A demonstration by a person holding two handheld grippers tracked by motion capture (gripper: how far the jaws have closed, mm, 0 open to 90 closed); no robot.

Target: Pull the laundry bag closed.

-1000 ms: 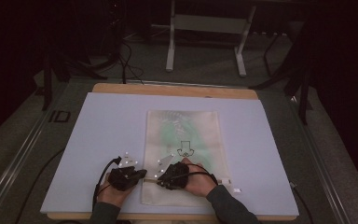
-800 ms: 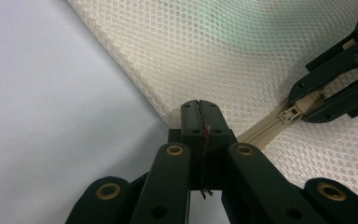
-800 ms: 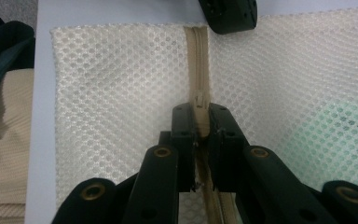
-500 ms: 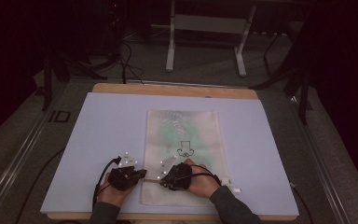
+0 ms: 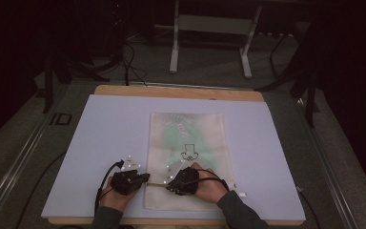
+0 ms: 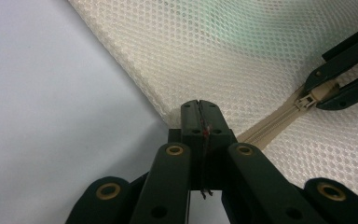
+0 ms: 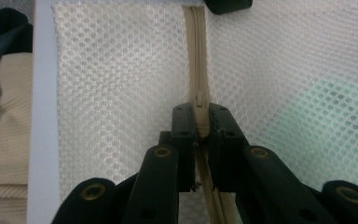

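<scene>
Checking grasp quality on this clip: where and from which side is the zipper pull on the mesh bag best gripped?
Grip the small pull tab itself, as the right gripper does: jaws either side of the zipper line, coming in along it and low over the flat mesh bag. The tab is thin and lies flat, so a side pinch probably suits. The left gripper pinches the bag's edge.

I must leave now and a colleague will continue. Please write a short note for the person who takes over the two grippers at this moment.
Left gripper: shut on the corner edge of the mesh bag, at the end of the zipper.
Right gripper: shut on the zipper pull.
Things: the mesh bag lies flat on the white board, zipper along the bag's near end; something green shows through the mesh.
Done: both grips are set, one holding the bag, one on the pull.
Left: probably slide the pull along the zipper while the left gripper holds the bag; how far the zipper is open or closed I cannot tell.
</scene>
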